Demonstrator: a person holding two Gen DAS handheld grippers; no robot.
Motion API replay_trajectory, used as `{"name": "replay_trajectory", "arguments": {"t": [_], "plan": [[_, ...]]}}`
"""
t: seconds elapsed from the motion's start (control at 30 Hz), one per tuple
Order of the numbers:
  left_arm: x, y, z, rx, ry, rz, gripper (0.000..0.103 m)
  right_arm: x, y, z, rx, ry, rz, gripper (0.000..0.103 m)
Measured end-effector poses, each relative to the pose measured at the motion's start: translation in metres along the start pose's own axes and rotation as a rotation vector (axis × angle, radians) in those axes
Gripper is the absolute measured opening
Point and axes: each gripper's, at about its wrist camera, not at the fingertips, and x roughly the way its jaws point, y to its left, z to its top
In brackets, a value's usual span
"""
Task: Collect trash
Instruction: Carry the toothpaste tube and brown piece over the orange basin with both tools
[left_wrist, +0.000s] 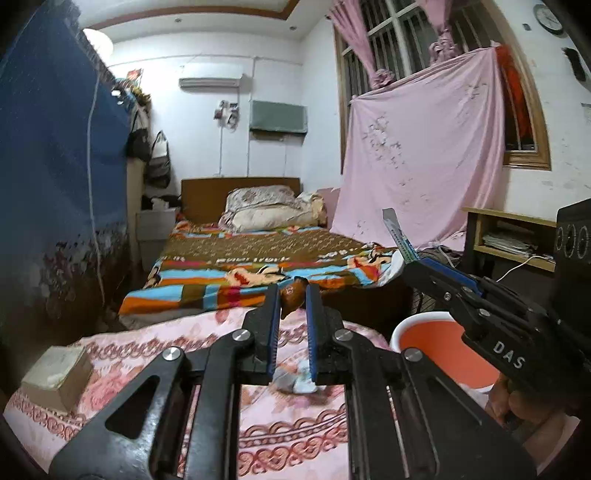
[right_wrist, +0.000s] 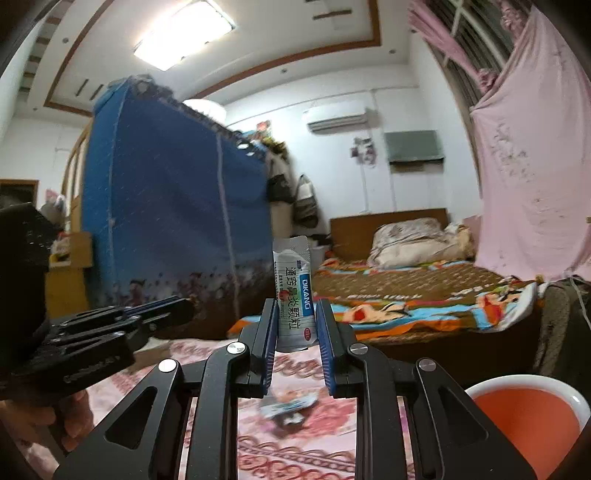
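Note:
My left gripper (left_wrist: 291, 295) is shut on a small brown scrap of trash (left_wrist: 291, 296) and holds it above the pink patterned bedcover (left_wrist: 147, 365). My right gripper (right_wrist: 295, 317) is shut on a white and blue medicine sachet (right_wrist: 295, 295), held upright; the sachet also shows in the left wrist view (left_wrist: 400, 240). A crumpled wrapper (right_wrist: 286, 406) lies on the bedcover under the grippers and shows in the left wrist view (left_wrist: 295, 380). The orange bin with a white rim (right_wrist: 532, 421) stands at the right, beside the bed, and shows in the left wrist view (left_wrist: 439, 347).
A cardboard box (left_wrist: 55, 373) lies on the bedcover at the left. A second bed with a colourful blanket (left_wrist: 258, 266) stands ahead. A blue fabric wardrobe (right_wrist: 166, 206) is at the left. A pink sheet (left_wrist: 424, 166) hangs by the window; a wooden shelf (left_wrist: 509, 240) is at the right.

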Motion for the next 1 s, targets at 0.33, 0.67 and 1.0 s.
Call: {"name": "replay_trajectory", "arguments": {"t": [0.33, 0.67, 1.0], "plan": [[0.009, -0.040, 0.016, 0.055, -0.043, -0.112, 0.000, -0.018, -0.036, 0.009, 0.061, -0.065, -0.143, 0.020], [0.018, -0.081, 0.018, 0.132, -0.044, -0.215, 0.000, -0.037, -0.077, 0.009, 0.132, -0.080, -0.270, 0.020], [0.048, -0.113, 0.012, 0.107, 0.069, -0.332, 0.000, -0.049, -0.119, 0.005, 0.258, -0.051, -0.424, 0.021]]}}
